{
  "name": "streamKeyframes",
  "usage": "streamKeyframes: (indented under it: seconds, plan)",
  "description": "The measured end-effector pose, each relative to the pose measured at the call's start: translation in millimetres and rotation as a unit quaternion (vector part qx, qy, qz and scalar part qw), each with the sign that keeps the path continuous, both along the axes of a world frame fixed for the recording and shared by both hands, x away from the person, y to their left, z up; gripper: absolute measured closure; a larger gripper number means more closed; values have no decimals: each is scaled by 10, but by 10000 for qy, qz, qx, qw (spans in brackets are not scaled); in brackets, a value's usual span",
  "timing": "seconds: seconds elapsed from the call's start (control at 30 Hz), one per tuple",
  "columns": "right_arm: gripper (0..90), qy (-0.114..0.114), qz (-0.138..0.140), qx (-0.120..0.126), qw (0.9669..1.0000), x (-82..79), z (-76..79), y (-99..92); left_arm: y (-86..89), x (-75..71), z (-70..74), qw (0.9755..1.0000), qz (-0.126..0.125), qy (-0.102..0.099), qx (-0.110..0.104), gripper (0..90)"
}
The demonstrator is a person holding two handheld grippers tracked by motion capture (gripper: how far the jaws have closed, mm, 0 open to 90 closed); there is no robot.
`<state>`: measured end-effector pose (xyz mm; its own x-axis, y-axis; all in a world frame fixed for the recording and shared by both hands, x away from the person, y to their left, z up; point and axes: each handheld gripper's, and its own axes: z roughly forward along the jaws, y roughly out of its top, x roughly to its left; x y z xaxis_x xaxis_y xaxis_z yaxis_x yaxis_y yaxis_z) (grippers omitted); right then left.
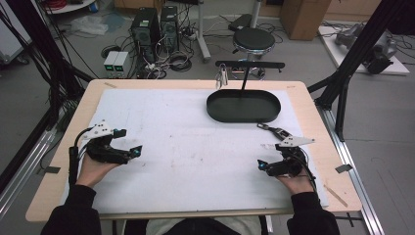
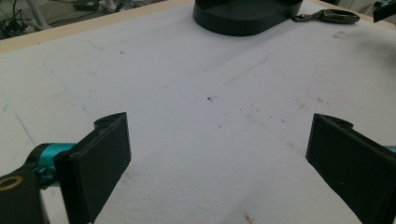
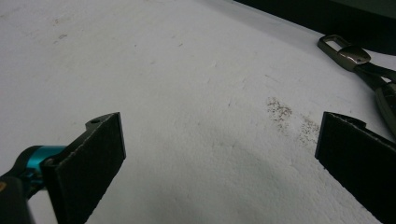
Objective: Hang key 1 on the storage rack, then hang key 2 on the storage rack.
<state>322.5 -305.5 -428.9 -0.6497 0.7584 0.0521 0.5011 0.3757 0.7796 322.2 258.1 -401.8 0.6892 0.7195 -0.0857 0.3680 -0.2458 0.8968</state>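
Both claws, left claw [image 1: 128, 142] and right claw [image 1: 271, 155], gape wide and hold nothing. A metal clasp [image 1: 270, 130] lies just beside the black oval tray [image 1: 243, 106], between it and the right claw. No readable writing.

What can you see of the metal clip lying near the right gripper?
The metal clip is a dull bronze-grey snap hook with a rectangular loop at one end, joined to a dark strap. It lies flat on the white mat, just beside the black oval tray, ahead of the right gripper. Nothing grips it; whether it touches the tray is unclear.
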Motion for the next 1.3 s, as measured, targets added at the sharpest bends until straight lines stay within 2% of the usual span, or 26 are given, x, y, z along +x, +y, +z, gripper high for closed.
streamKeyframes:
  seconds: [0.33, 0.5, 0.73, 1.03, 1.13, 1.2, 1.3]
  plan:
    - [8, 20, -2, -10, 10000, 9, 2, 4, 76, -151, -143, 9999, 67, 76, -16, 69]
    - [8, 74, -5, -21, 10000, 25, -5, -14, 104, -203, -203, 10000, 14, 93, -33, 67]
    - [8, 8, -14, -77, 10000, 69, 31, -43, 114, -254, -259, 9998, -77, 195, -22, 67]
    - [8, 82, -26, -187, 9998, 265, 105, -46, 132, -276, -266, 9997, -140, 219, -21, 67]
    - [8, 92, -2, -305, 9995, 335, 144, -34, 155, -285, -287, 9996, -135, 252, 4, 68]
    - [8, 68, 22, -293, 9995, 379, 192, -30, 168, -292, -297, 9994, -154, 296, -20, 67]
    - [8, 100, 53, -402, 9991, 433, 243, -13, 182, -301, -301, 9991, -220, 343, -74, 68]
